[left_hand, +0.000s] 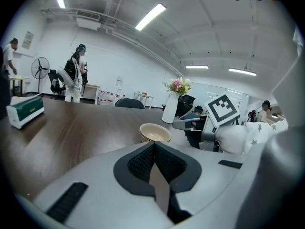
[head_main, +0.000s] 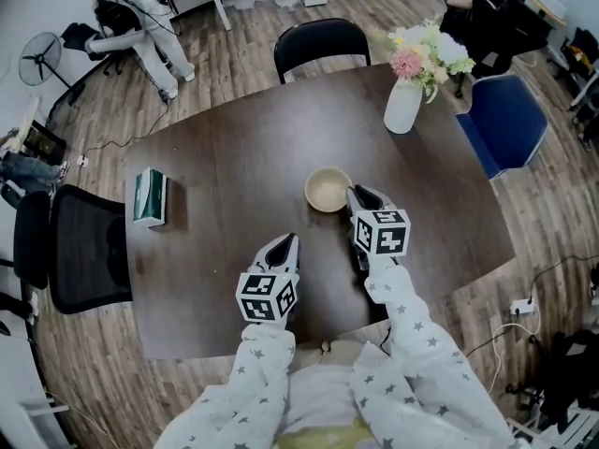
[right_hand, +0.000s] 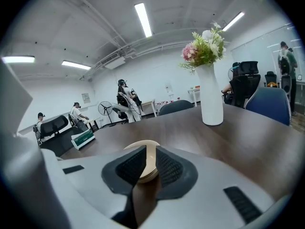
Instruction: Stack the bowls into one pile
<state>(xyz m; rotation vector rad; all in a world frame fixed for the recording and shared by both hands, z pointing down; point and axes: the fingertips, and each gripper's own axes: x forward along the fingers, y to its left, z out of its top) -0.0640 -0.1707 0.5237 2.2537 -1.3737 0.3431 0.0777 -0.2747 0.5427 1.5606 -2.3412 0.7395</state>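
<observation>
The table [head_main: 234, 148] was dark wood-grain, matt with a faint sheen. The bowls [head_main: 328, 190] were cream, smooth and dull. The vase [head_main: 403, 108] was white and glossy. The right gripper [right_hand: 145, 149] was smooth grey plastic with black ribbed pads [right_hand: 127, 168]. The sleeves [head_main: 426, 363] were star-printed cloth.

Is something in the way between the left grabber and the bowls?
No, nothing visible. Only bare table lies between the left gripper and the bowls. The right gripper sits beside the bowls, off that path.
</observation>
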